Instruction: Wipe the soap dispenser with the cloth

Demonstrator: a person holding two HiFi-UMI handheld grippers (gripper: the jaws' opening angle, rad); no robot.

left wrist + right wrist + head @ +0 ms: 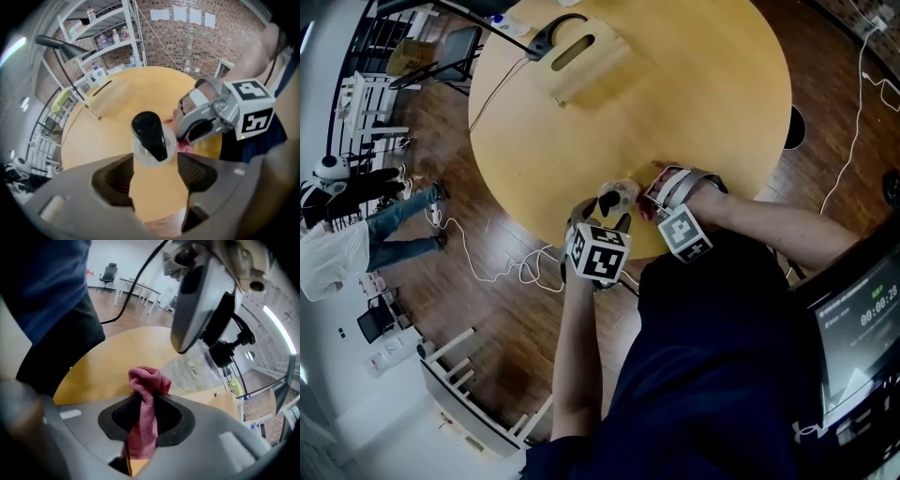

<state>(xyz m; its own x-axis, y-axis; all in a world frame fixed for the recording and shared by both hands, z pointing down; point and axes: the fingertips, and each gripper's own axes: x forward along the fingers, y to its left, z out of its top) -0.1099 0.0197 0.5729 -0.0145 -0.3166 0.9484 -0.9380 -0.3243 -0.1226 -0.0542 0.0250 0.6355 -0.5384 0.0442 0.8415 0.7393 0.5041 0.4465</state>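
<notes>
The right hand-held gripper (146, 404) is clenched on the pink cloth (149, 379), its bunched tip just beside the clear soap dispenser (194, 369). The left hand-held gripper (155, 161) clasps the dispenser near its top, at the near edge of the worktop (675, 112). Best press the tip on lightly, stroking along the wall while the left steadies it

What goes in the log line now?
left gripper: holds soap dispenser | right gripper: holds cloth | cloth: close beside dispenser
</notes>
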